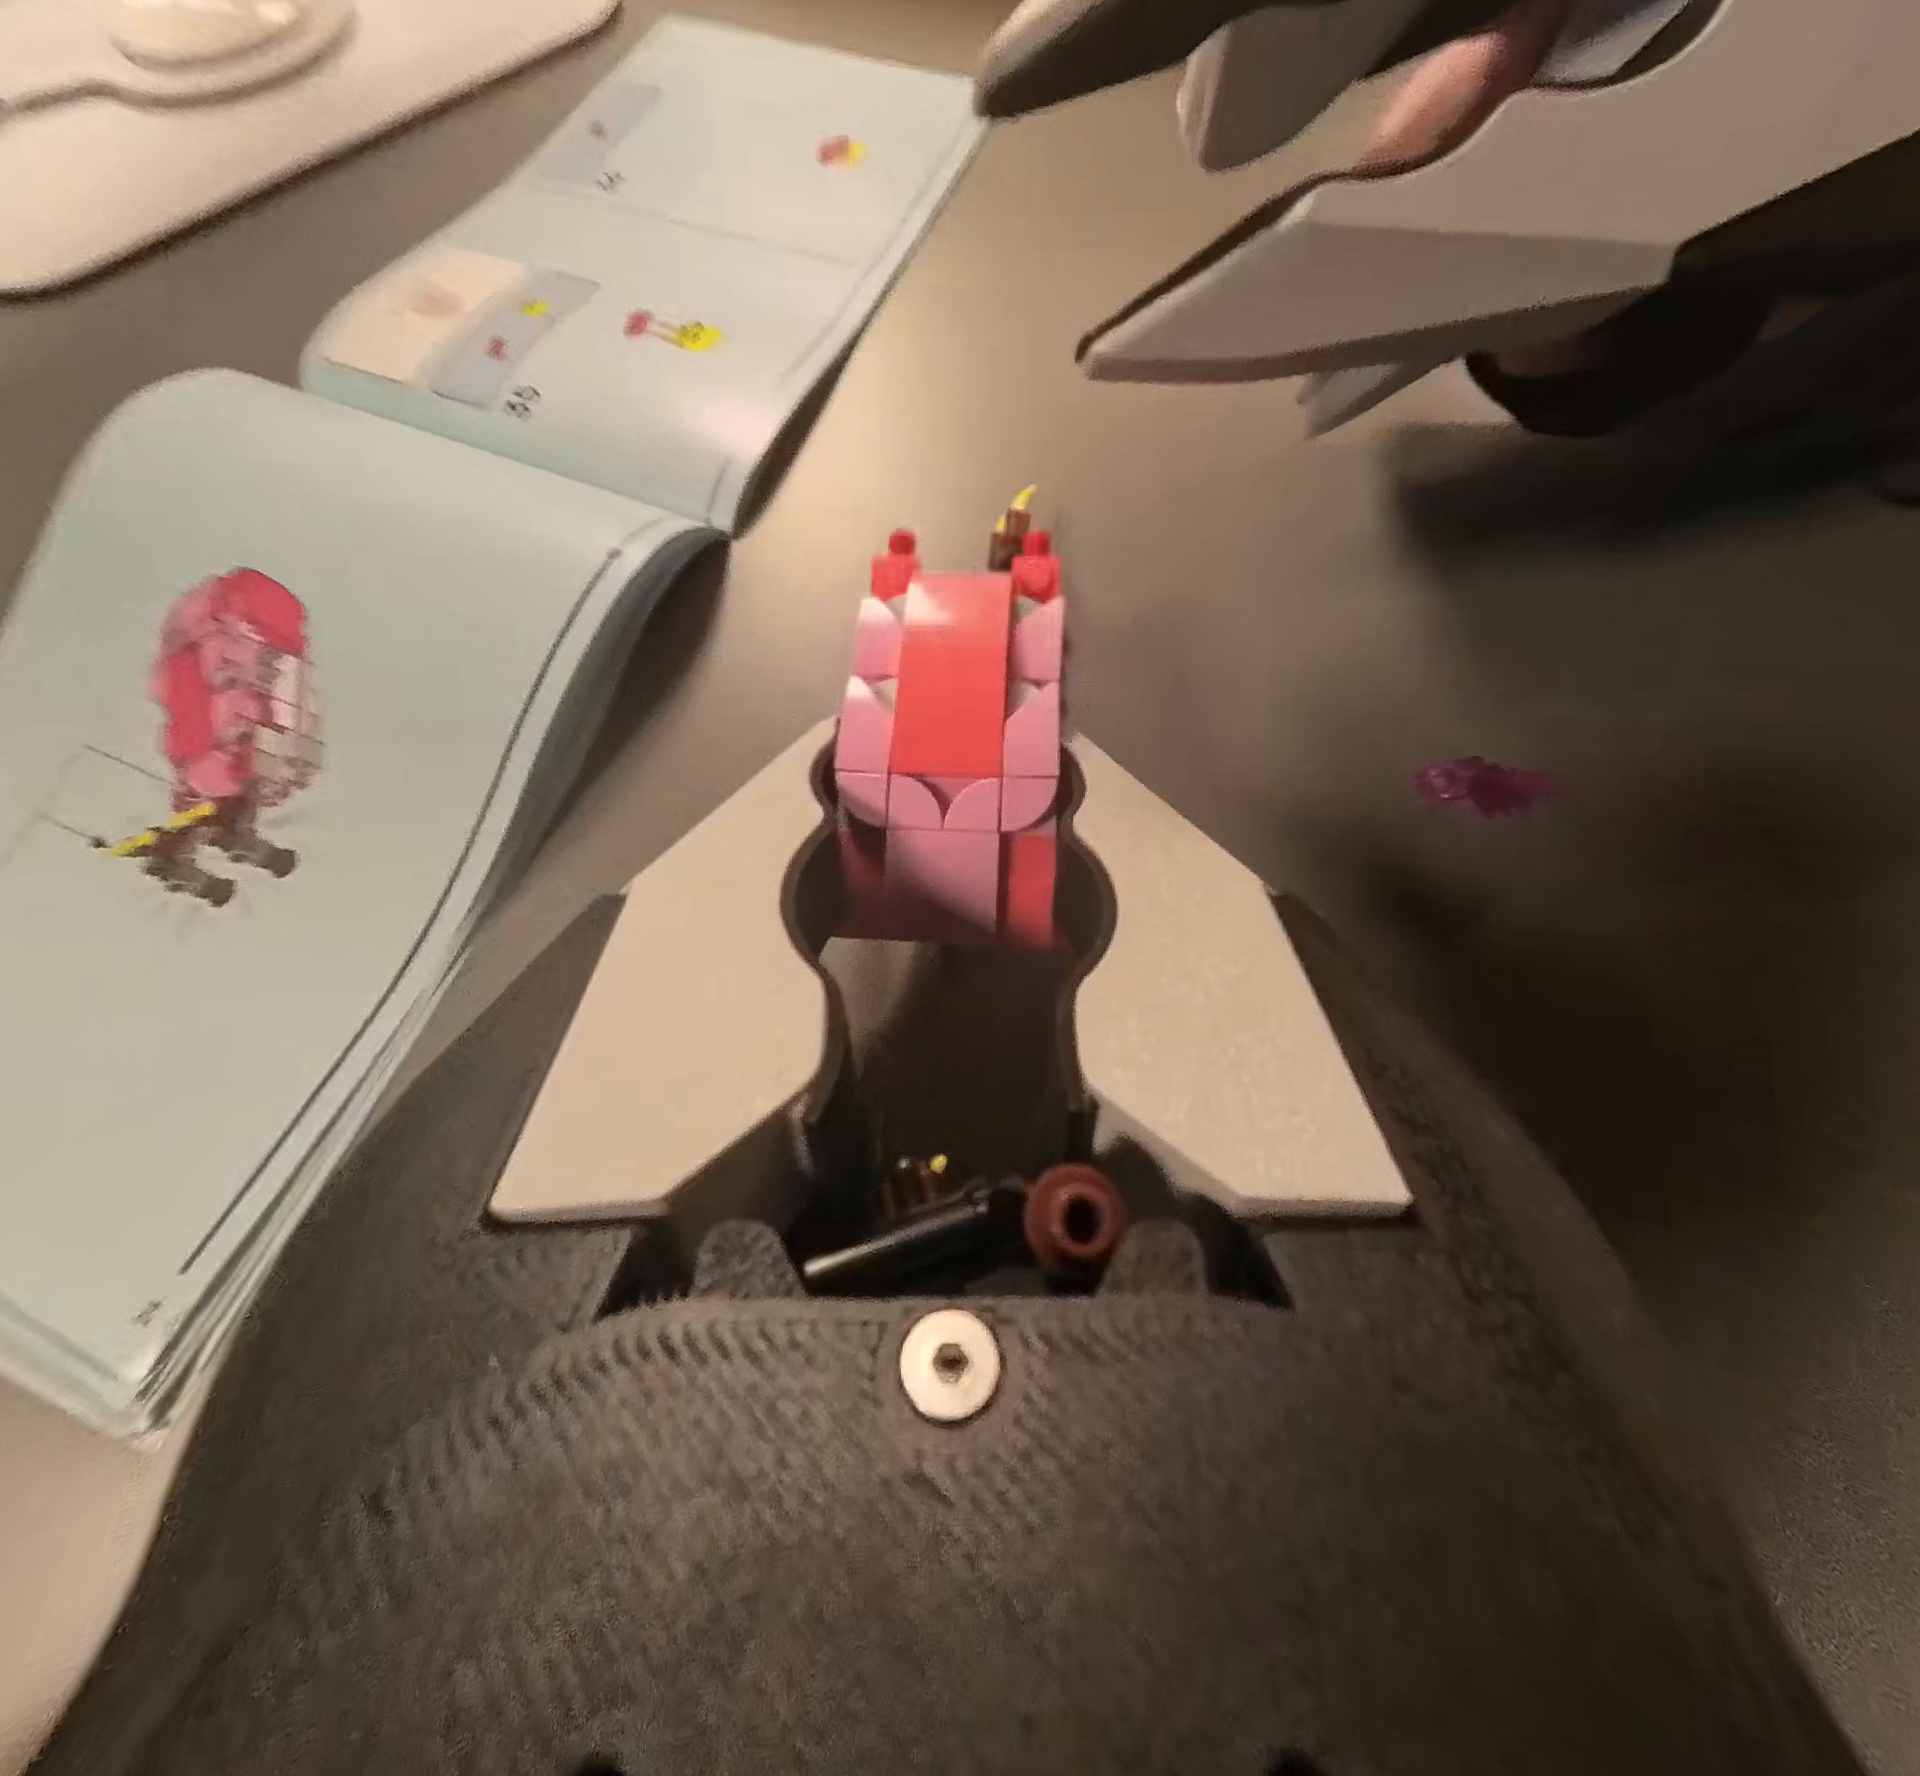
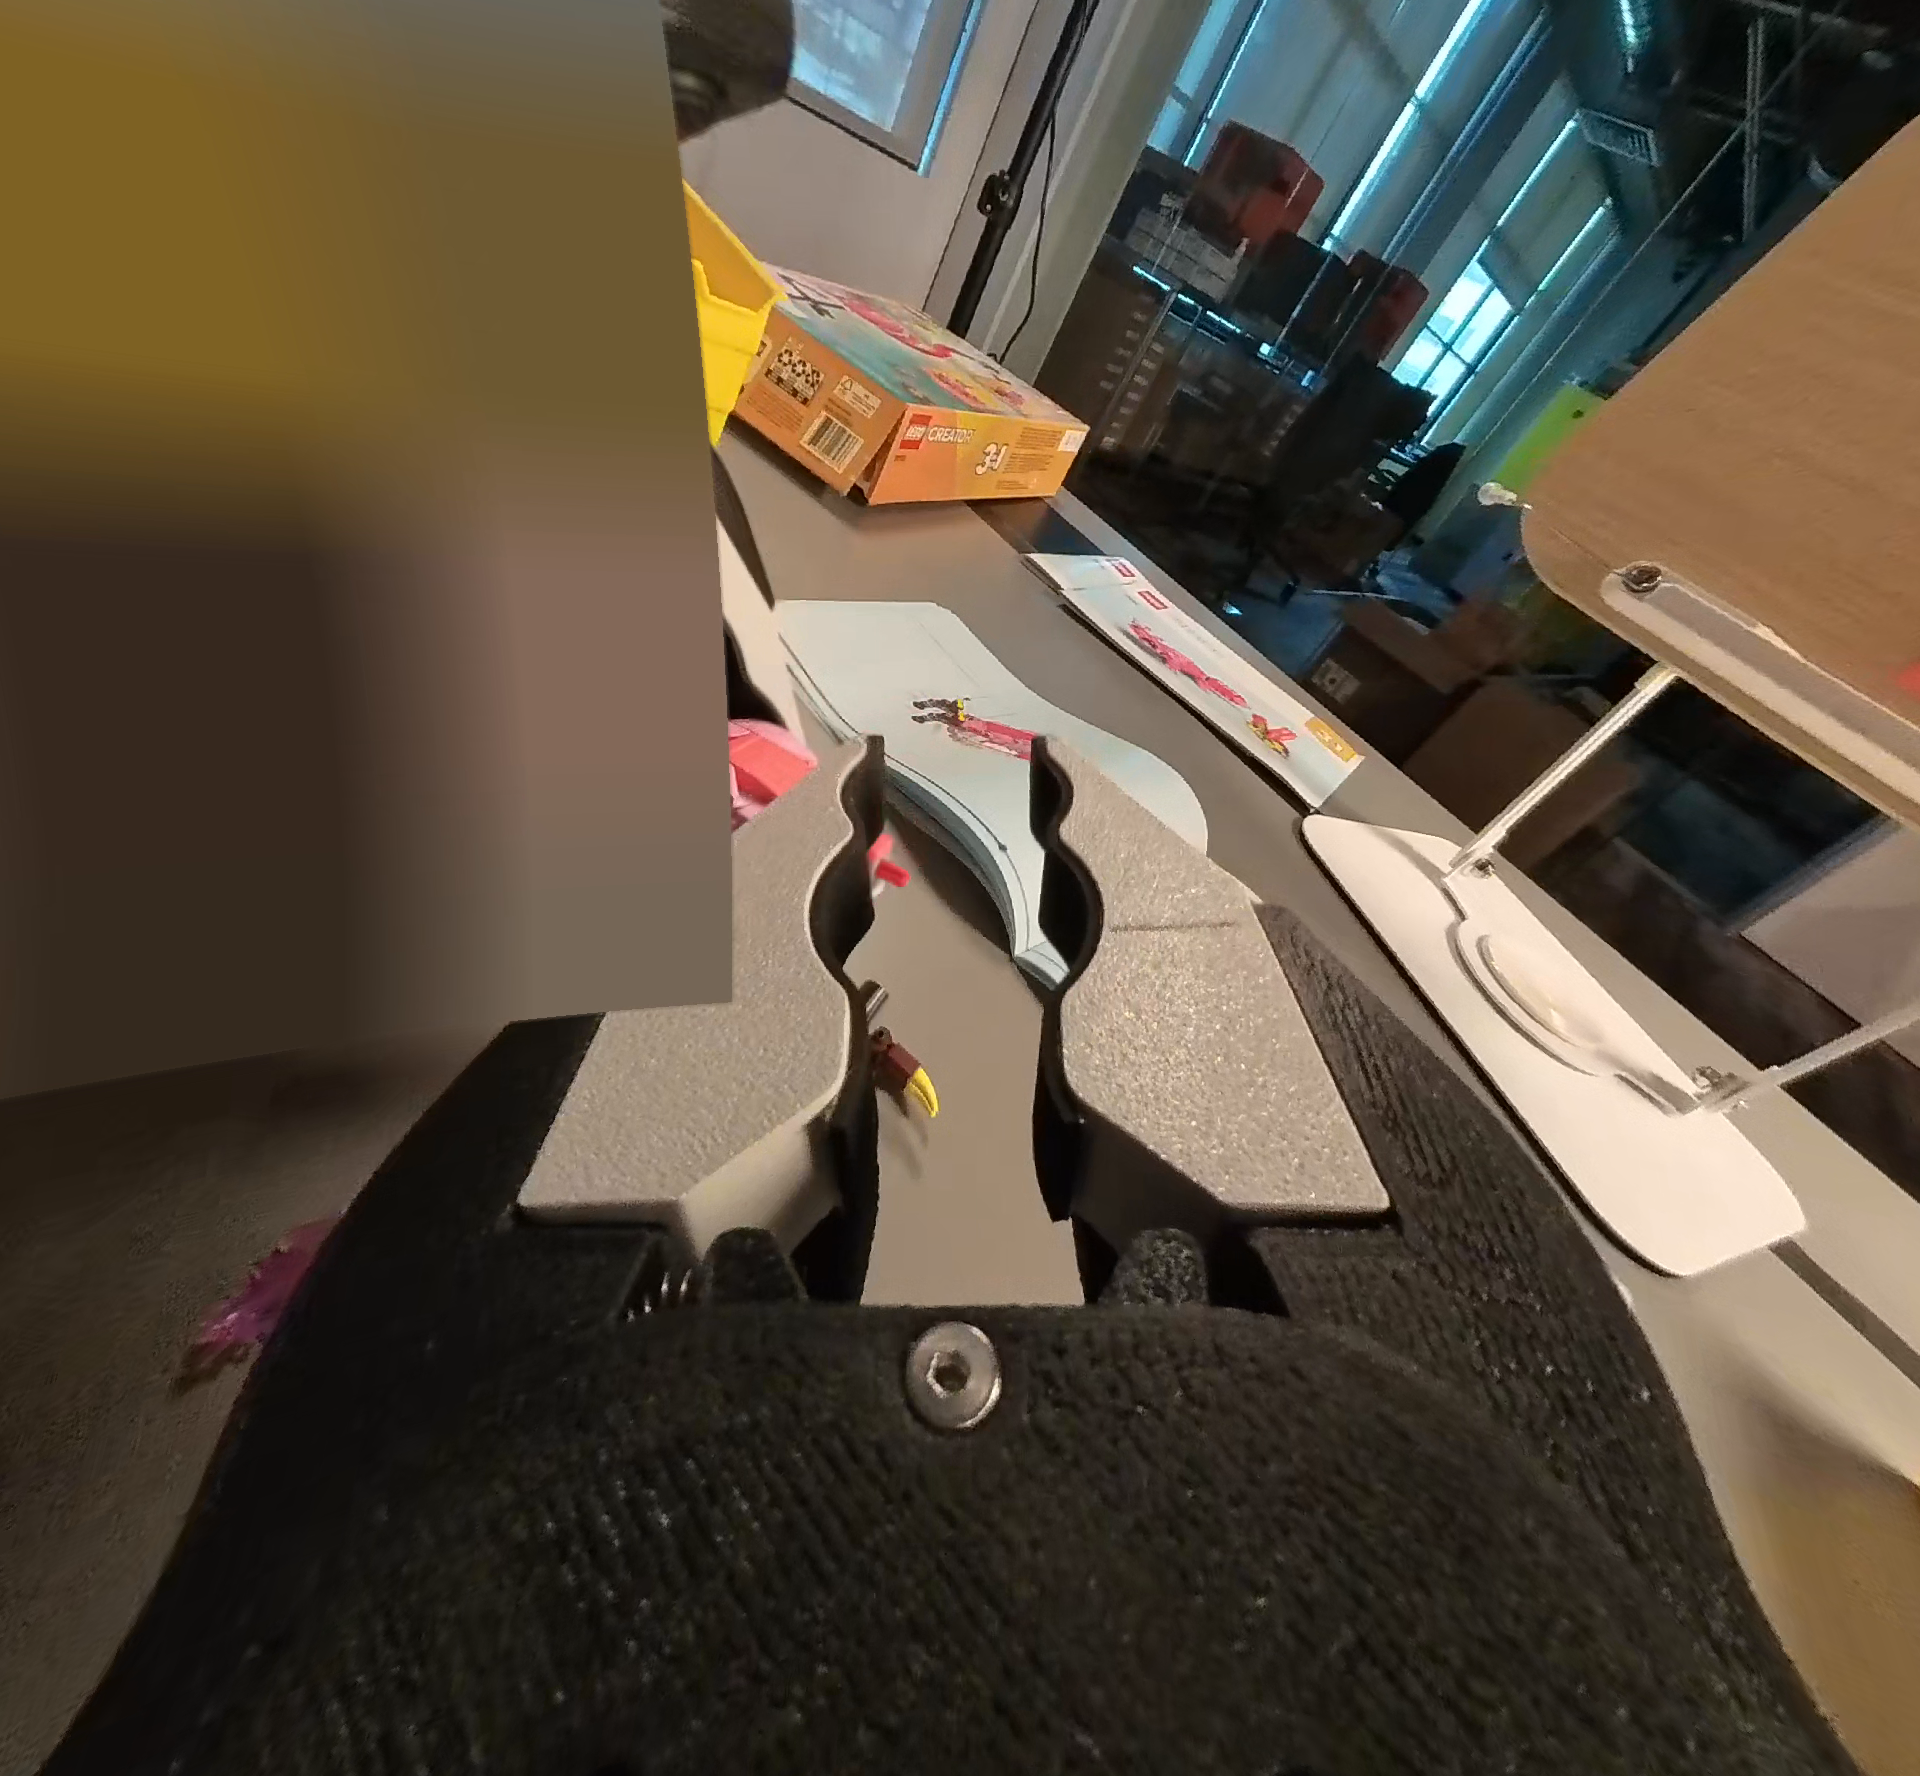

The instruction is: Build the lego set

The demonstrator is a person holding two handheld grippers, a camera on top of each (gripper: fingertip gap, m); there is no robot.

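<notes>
My left gripper [image 1: 951, 752] is shut on a pink and red brick model [image 1: 951, 687]; both fingers press its sides and it sticks out forward over the dark table [image 1: 1247, 646]. Red studs and a brown piece with a yellow claw [image 1: 1016, 521] sit at its far end. My right gripper [image 2: 956, 760] is open with nothing between its pads. It hovers at the upper right of the left wrist view [image 1: 1039, 225], beyond the model. In the right wrist view the model [image 2: 764, 760] shows just left of the left finger [image 2: 790, 895].
An open pale-blue instruction booklet [image 1: 364, 687] lies to the left. A white stand base [image 1: 260, 64] is behind it. A purple clear piece [image 1: 1486, 784], a brown round piece [image 1: 1075, 1217] and a black bar [image 1: 904, 1243] lie loose. An orange box [image 2: 914, 396], a yellow bin [image 2: 727, 303] and a second booklet [image 2: 1205, 666] sit farther off. One gripper's finger ends stand about 8 cm off the other's. My left tips are roughly 9 cm from the purple clear piece [image 1: 1486, 784].
</notes>
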